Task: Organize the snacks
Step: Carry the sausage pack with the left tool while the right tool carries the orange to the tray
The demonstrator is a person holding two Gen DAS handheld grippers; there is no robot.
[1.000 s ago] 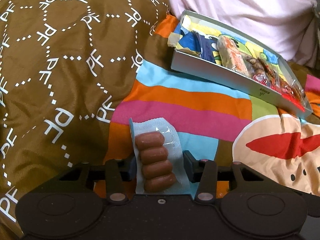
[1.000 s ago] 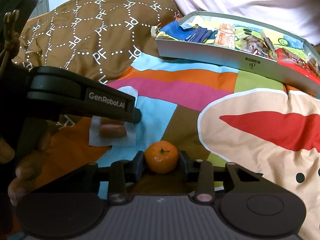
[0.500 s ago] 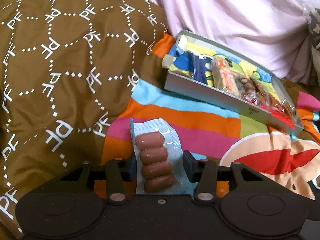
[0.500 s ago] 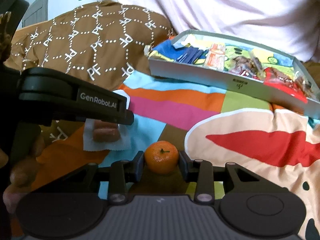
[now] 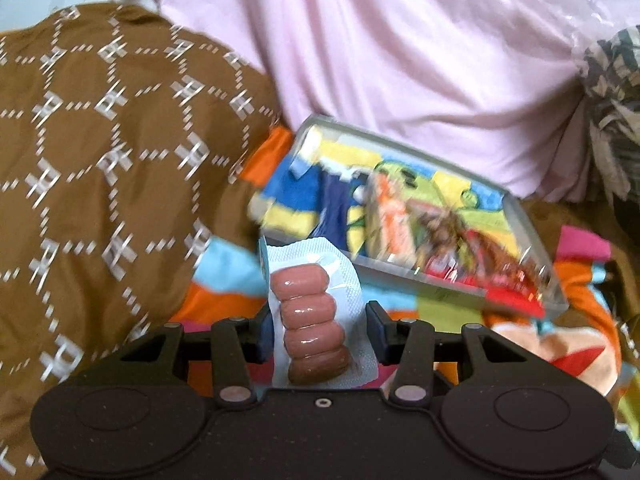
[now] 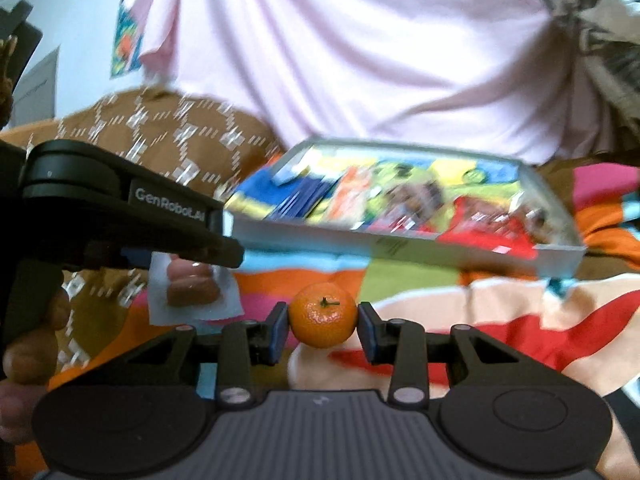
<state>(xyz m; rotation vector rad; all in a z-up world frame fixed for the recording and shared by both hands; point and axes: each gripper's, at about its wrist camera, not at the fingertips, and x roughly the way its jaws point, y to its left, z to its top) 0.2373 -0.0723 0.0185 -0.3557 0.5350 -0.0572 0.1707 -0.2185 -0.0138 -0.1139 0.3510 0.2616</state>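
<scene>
My left gripper (image 5: pixel 318 326) is shut on a sealed pack of small brown sausages (image 5: pixel 314 312), held upright above the colourful bedspread. My right gripper (image 6: pixel 323 328) is shut on a small orange mandarin (image 6: pixel 322 315), stem facing the camera. In the right wrist view the left gripper (image 6: pixel 192 276) and its sausage pack (image 6: pixel 192 286) hang at the left, with a person's hand (image 6: pixel 28 344) on the handle. Ahead of both grippers lies a shallow grey box (image 5: pixel 532 224) (image 6: pixel 404 242) packed with several snack packets. The box is blurred in both views.
A brown quilt with a white lattice pattern (image 5: pixel 104 184) (image 6: pixel 168 136) is heaped at the left. A pale pink sheet (image 5: pixel 400 60) (image 6: pixel 340 52) rises behind the box. A patterned grey cloth (image 5: pixel 612 88) sits at the far right.
Both grippers have risen with their loads and tilted up. The box now sits lower and nearer in both views, and more of the pink sheet shows.
</scene>
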